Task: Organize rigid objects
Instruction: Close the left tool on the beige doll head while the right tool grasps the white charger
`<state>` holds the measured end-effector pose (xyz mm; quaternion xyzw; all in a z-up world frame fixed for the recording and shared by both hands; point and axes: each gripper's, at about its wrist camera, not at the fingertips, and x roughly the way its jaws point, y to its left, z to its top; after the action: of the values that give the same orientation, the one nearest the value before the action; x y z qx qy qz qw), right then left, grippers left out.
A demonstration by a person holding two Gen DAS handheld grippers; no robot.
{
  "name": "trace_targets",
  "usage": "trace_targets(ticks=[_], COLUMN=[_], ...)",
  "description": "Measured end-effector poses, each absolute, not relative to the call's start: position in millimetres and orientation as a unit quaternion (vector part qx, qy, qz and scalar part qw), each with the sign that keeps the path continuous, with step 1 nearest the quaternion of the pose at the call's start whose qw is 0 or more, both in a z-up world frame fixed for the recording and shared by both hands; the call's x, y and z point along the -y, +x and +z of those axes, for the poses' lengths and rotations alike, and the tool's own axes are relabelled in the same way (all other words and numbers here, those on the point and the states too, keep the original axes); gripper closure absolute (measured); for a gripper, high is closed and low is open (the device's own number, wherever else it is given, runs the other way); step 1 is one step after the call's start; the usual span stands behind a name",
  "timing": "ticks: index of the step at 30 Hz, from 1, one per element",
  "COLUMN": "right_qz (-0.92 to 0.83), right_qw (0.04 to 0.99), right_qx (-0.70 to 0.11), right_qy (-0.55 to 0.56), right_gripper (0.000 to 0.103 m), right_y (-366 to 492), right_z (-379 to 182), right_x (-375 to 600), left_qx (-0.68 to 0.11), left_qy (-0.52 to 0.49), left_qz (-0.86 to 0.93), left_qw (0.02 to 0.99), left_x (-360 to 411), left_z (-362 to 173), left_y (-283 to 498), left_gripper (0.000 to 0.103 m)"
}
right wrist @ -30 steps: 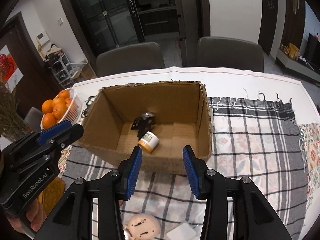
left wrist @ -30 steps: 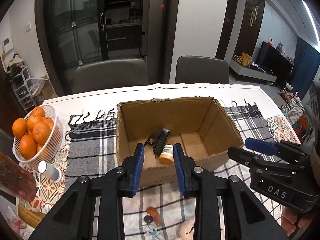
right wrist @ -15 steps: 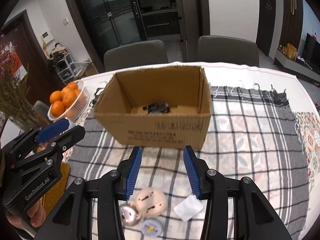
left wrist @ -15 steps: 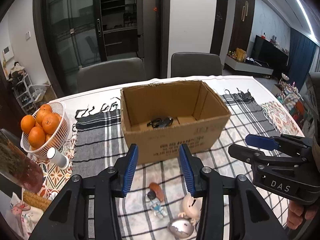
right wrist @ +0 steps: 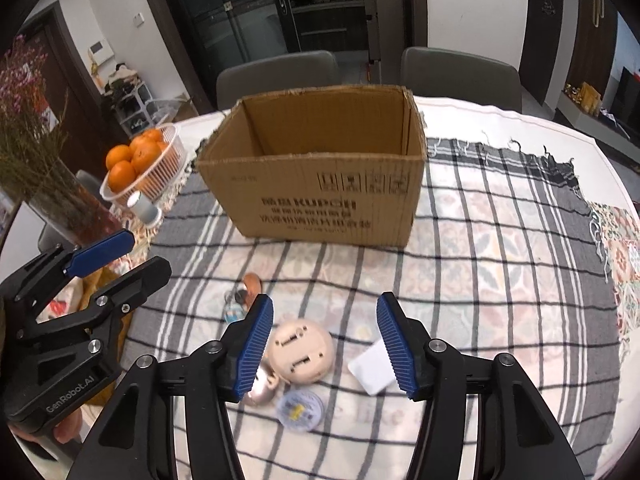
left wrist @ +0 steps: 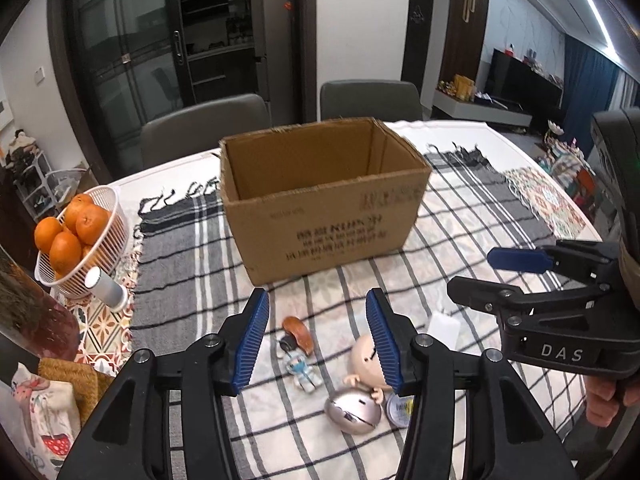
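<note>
Left gripper (left wrist: 317, 342): jaws parted and have just been opening — nothing between the ribbed blue pads, which hang above the small toys.
Right gripper (right wrist: 325, 346): released too, jaws just opening wider; the pads frame the doll head below without touching it.
Cardboard box (left wrist: 332, 216): one, corrugated, rectangular, open top with ragged edges, dark print on the near wall; at 12 o'clock from both grippers, standing on the cloth.
Doll head (right wrist: 301, 349): one, round, beige plastic, slots facing up in the right wrist view.
Small figure (left wrist: 298, 364): one, pale blue body, lying flat, with a brown glossy cap (left wrist: 298, 329) at its head — at 6 o'clock from the box.
Silver dome (left wrist: 352, 404): one, shiny metal, rounded.
Round tin (right wrist: 300, 405): one, flat, printed lid, just beside the dome.
White card (right wrist: 371, 365): one, flat, rectangular, at 3 o'clock from the doll head.
Cloth (right wrist: 500, 248): checked weave, fringed edge.
Basket (left wrist: 106, 236): one, white ribbed plastic, at 9 o'clock from the box.
Oranges (left wrist: 64, 246): about five showing.
</note>
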<state>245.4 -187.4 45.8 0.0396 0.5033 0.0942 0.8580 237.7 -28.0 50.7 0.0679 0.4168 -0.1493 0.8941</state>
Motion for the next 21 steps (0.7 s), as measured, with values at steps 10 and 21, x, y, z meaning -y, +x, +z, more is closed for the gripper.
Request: trace_targets(ticks=[10, 21], right_qz=[0.089, 0.088], right_qw=[0.841, 0.813], right_qx=[-0.533, -0.576], right_qy=[0.017, -0.017], right_gripper=[0.042, 0.041], right_y=[231.8, 221.9], right_z=[25.7, -15.1], right_x=[196.2, 200.0], left_qx=[-0.444, -0.457], left_qy=[0.096, 0.153], left_qz=[-0.182, -0.202], left_qw=[0.872, 0.852], left_x=[46.0, 60.5], left_z=[21.6, -10.8], left_y=[228.0, 215.8], left_gripper=[0.044, 0.036])
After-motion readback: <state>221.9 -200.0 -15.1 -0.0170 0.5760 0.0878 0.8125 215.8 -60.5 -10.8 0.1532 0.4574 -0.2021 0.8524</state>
